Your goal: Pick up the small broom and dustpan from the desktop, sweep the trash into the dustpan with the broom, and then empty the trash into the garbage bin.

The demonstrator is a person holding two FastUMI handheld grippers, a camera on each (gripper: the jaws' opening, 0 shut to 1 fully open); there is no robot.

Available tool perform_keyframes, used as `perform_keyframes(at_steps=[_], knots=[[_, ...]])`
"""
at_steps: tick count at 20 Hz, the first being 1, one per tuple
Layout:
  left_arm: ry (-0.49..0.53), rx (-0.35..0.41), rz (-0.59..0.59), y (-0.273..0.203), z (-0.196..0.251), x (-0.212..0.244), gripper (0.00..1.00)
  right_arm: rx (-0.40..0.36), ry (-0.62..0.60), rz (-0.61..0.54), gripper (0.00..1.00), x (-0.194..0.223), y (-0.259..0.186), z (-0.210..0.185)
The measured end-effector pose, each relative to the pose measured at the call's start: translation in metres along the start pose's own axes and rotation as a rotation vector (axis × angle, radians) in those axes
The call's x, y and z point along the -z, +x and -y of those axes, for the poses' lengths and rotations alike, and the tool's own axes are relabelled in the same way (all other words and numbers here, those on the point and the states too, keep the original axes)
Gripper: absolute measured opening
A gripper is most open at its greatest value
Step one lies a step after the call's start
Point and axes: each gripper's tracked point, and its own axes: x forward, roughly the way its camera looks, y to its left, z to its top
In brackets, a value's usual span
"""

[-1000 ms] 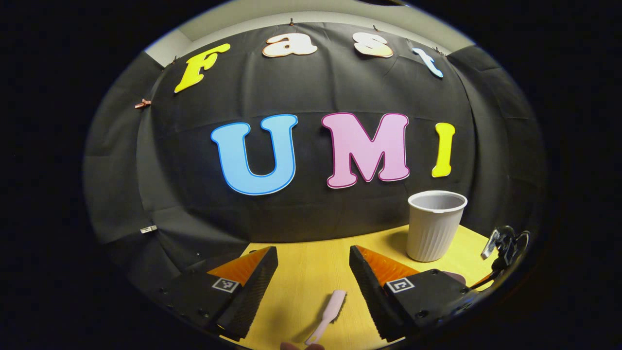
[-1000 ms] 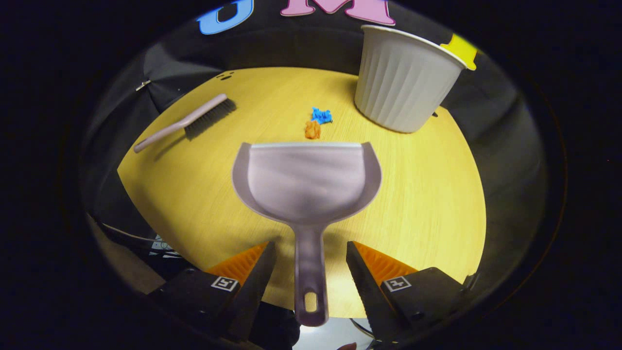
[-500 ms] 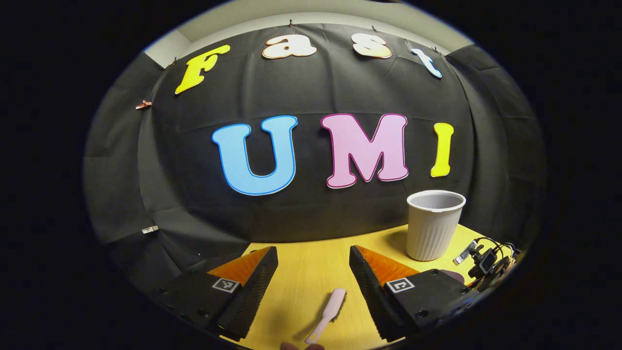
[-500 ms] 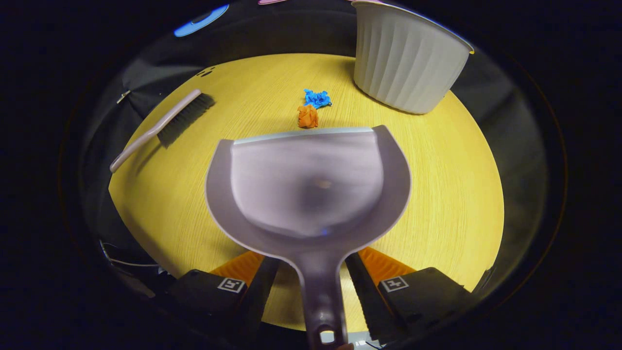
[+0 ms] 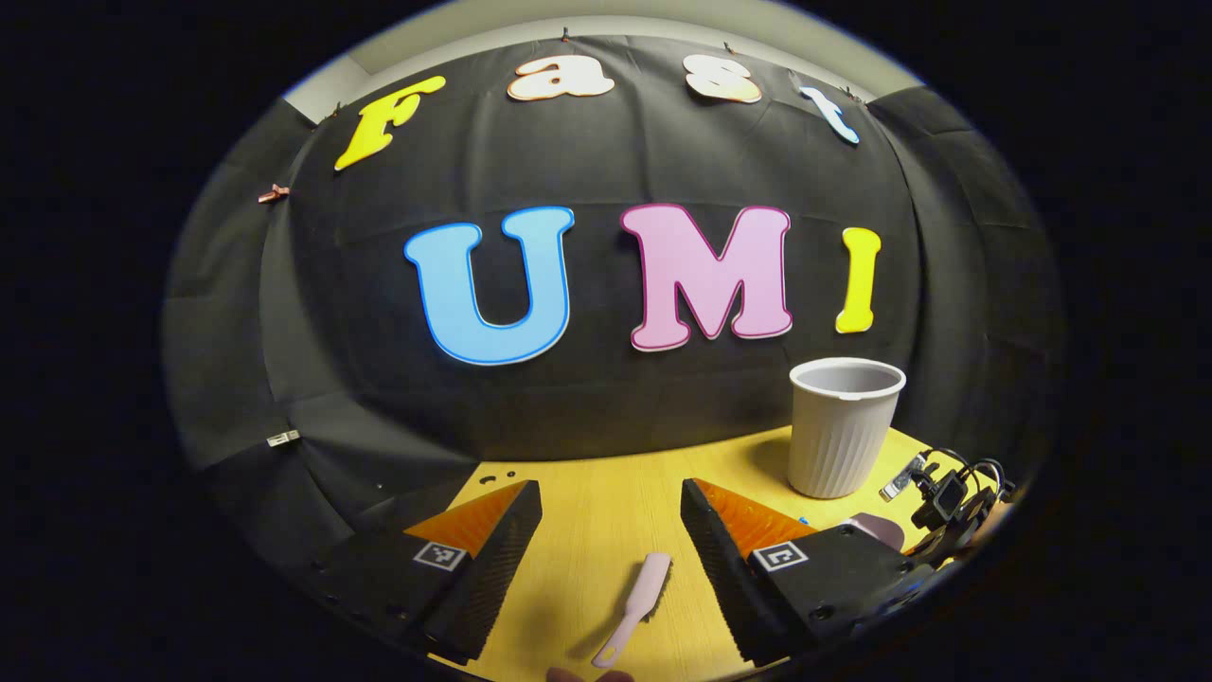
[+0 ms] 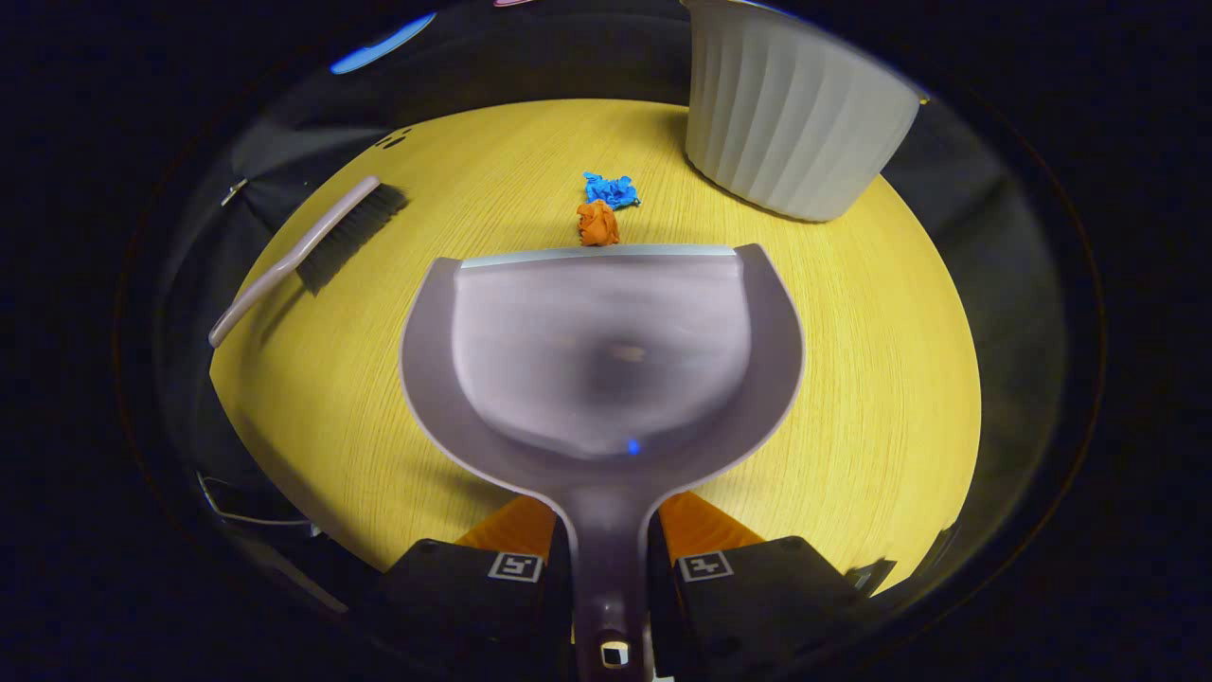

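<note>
Right gripper (image 6: 608, 568) clamps dustpan (image 6: 601, 360); scraps (image 6: 598, 224), bin (image 6: 791, 109) beyond.

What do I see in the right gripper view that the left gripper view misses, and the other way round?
Right gripper view: the right gripper shut on the dustpan handle, an orange scrap just beyond its lip, and the broom bristles. Left gripper view: the left gripper, open above the broom's handle. Both: broom, bin, yellow table.
</note>
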Motion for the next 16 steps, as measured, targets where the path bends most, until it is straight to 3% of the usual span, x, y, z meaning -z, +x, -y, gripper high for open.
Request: perform_keyframes(at_steps=[2,5,11,14,16], knots=[[0.014,0.049,-0.077,0.011,0.004,0.026,0.94,0.001,-0.028,0.025,0.40,-0.003,-0.007,0.001],[0.078,0.098,-0.221,0.024,0.004,0.075,0.94,-0.005,-0.061,0.073,0.36,-0.006,-0.036,0.003],[0.179,0.237,-0.579,0.042,0.022,0.189,0.97,0.010,-0.039,0.093,0.36,0.005,-0.065,0.010],[0.157,0.271,-0.667,0.055,0.030,0.220,0.95,0.023,-0.010,0.091,0.32,0.016,-0.078,0.014],[0.158,0.279,-0.705,0.067,0.033,0.238,0.93,0.029,0.017,0.087,0.36,0.024,-0.083,0.017]])
